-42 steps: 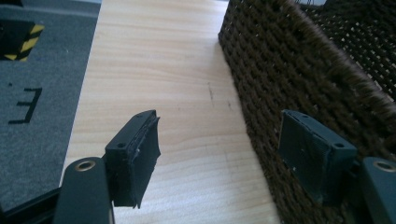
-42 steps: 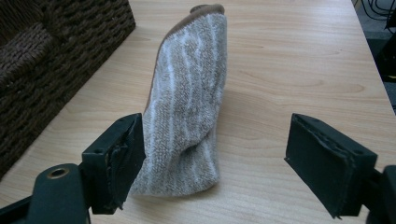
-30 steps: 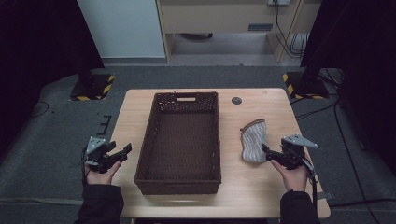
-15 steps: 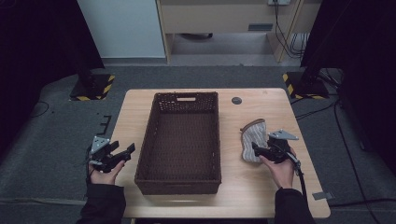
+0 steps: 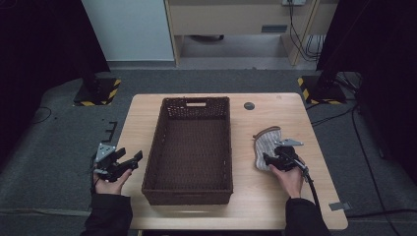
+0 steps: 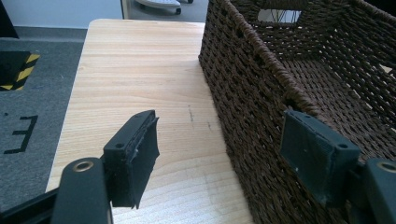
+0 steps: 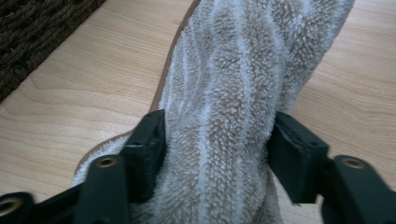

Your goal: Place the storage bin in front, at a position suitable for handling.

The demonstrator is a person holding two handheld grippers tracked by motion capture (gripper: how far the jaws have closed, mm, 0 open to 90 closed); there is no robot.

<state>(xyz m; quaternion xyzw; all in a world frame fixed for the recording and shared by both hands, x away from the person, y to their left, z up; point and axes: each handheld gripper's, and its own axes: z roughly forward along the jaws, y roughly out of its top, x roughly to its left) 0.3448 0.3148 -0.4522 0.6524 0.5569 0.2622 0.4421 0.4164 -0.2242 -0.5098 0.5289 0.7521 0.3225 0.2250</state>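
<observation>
Jaws of the right gripper [image 5: 268, 160] have just been closing and now sit on either side of a bunched ridge of the towel [image 5: 265, 146], both pads against the pile as the right gripper view shows it [image 7: 224, 93]. They look to be gripping it, though whether the squeeze is firm enough to lift I cannot tell. The left gripper [image 5: 134, 160] has its jaws wide apart with nothing between them, held off the bench's [image 5: 295, 211] left edge beside the basket [image 5: 189, 191]; in its own view the woven wall [image 6: 261, 93] stands just beside the right-hand pad.

The towel lies on the bench to the right of the basket, a short gap of bare wood between them. Its long axis runs away from the person, roughly parallel to the basket's long side, and the right gripper has it by the near end, so the rest of the cloth stretches ahead of the jaws. The right hand [image 5: 287, 179] is much the nearer; the left is well apart, across the basket.

The basket is empty. For the coming move what counts is that it lies to the left of the gripped towel, so a lift and a sideways carry over the near wall seems called for.
</observation>
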